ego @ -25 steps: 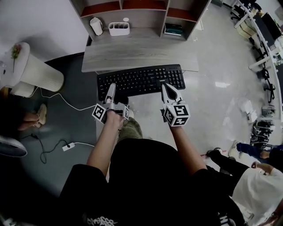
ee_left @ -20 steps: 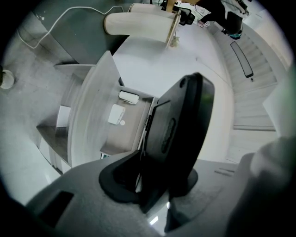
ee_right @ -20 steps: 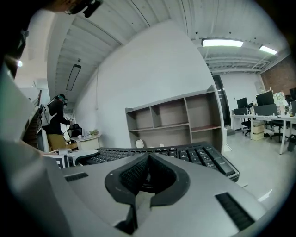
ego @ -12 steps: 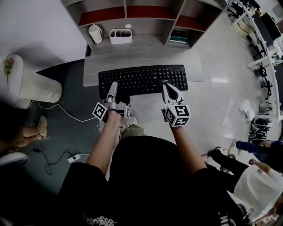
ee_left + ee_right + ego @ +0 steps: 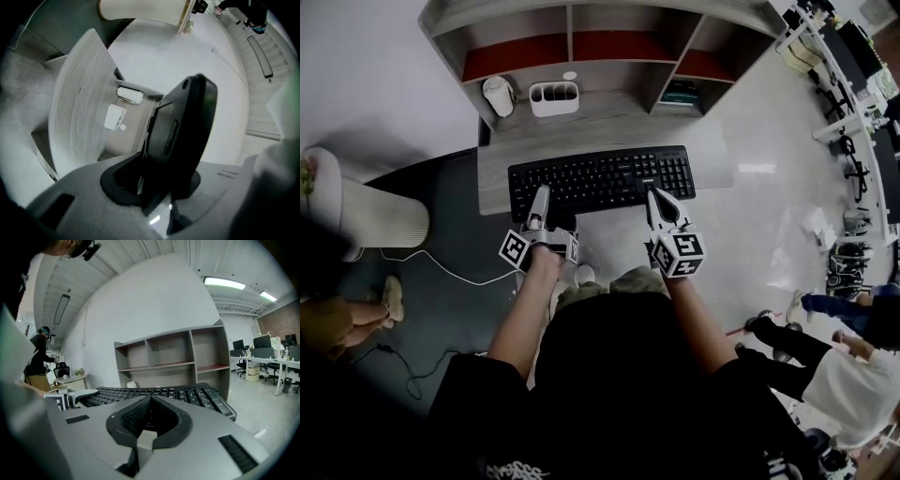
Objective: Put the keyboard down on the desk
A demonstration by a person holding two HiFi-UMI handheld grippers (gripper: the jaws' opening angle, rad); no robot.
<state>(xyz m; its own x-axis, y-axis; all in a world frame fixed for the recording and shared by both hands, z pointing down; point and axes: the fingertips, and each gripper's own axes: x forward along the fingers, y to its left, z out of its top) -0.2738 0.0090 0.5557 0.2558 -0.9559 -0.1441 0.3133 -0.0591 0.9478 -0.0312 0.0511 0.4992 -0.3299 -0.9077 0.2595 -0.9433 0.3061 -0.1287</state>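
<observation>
The black keyboard (image 5: 600, 178) lies lengthwise over the front part of the grey wooden desk (image 5: 497, 155); whether it rests on the desk I cannot tell. My left gripper (image 5: 540, 195) is shut on its near edge towards the left end. My right gripper (image 5: 657, 195) is shut on the near edge towards the right end. In the left gripper view the keyboard (image 5: 180, 126) shows edge-on, wedged between the jaws, with the desk (image 5: 79, 117) beyond it. In the right gripper view the keys (image 5: 164, 393) spread out just past the closed jaws.
A shelf unit (image 5: 572, 28) stands along the desk's back edge, with a white pen holder (image 5: 554, 97), a white jar (image 5: 497, 96) and books (image 5: 680, 94) beneath it. A white ribbed bin (image 5: 380, 214) and a cable (image 5: 459, 272) are on the floor at left. People stand at right (image 5: 853, 375).
Both grippers and the keyboard have moved forward, so the keyboard now covers more of the desk's front part. Both grips are unchanged.
</observation>
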